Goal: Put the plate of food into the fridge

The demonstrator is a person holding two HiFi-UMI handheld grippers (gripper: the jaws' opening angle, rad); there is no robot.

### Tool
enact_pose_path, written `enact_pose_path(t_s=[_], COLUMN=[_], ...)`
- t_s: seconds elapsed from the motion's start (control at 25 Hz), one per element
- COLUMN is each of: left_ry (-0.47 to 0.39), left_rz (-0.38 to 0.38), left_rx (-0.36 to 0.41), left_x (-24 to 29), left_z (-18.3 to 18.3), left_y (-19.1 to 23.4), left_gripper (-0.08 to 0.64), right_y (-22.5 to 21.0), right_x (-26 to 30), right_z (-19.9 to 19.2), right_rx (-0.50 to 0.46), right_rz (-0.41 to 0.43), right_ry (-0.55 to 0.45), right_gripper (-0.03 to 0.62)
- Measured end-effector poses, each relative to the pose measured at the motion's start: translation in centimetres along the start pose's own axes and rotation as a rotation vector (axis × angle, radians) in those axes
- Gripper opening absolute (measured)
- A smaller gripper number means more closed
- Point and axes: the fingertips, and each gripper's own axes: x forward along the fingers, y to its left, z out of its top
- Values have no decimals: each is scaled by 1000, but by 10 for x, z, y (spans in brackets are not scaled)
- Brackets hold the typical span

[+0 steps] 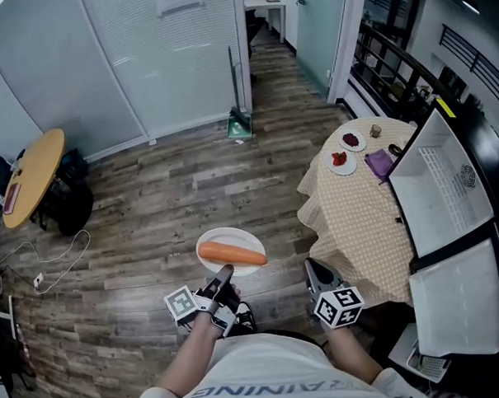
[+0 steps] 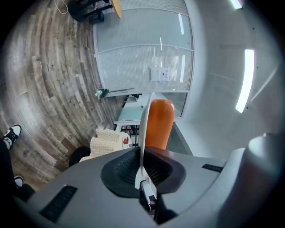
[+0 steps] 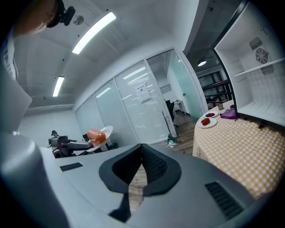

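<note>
A white plate (image 1: pixel 231 249) carries one long orange piece of food (image 1: pixel 232 253). My left gripper (image 1: pixel 222 277) is shut on the plate's near rim and holds it level above the wooden floor. In the left gripper view the rim (image 2: pixel 145 127) runs edge-on between the jaws of the left gripper (image 2: pixel 142 156), with the orange food (image 2: pixel 159 124) beyond. My right gripper (image 1: pixel 315 274) is beside it to the right, shut and holding nothing; its jaws (image 3: pixel 142 149) meet at the tips. The plate (image 3: pixel 101 135) also shows at left in the right gripper view. The white fridge (image 1: pixel 445 193) stands open at the right.
A round table with a checked cloth (image 1: pixel 358 215) stands in front of the fridge, bearing two small plates of red food (image 1: pixel 343 162), a purple item (image 1: pixel 380 163) and a cup (image 1: pixel 375 130). A yellow round table (image 1: pixel 33 175) and a floor cable (image 1: pixel 58 262) are at left. A broom (image 1: pixel 237 119) leans on the glass wall.
</note>
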Motion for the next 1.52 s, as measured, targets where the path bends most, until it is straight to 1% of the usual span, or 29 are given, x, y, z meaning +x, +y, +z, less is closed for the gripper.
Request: enact_pose_path(t_s=[0.24,0.4,0.52,0.68,0.84,0.96,1.08,1.16,1.32,1.4,1.52], left_ry=[66,123,167,208,280,336,373,400,453,478,545], left_rz=[3,2,-4,-8,7,11,11,9,0,-5,4], left_rx=[-8,-18,-12,-35,-40,-20,-14,-15,17,6,11], left_x=[32,54,71,101,136,168,204,230,289,315,349], left_z=[51,76,88,89,73,61,49,35,5,-15,-47], left_y=[7,13,17,26,33,31,24,18,10,7,5], left_gripper=[28,28,28,28,28,28,28,28,28,28,28], right_y=[2,-2,-1,-14,-45,-70,-99,-124,-178,-206,-241], right_x=[38,60,71,73,67,69,69,65,51,38,18], right_z=[7,17,22,21,28,35,46,57,76,82,90], right_rx=[9,12,6,5,29,50,73,87,103,115,143], right_rz=[-92,-151,-181,-226,-289,-312,-337,-356,-393,-424,-483], right_ry=[-2,-18,-15,8,0,-15,-44,-68,-89,-93,-111], right_gripper=[23,23,23,23,23,23,23,23,23,23,23])
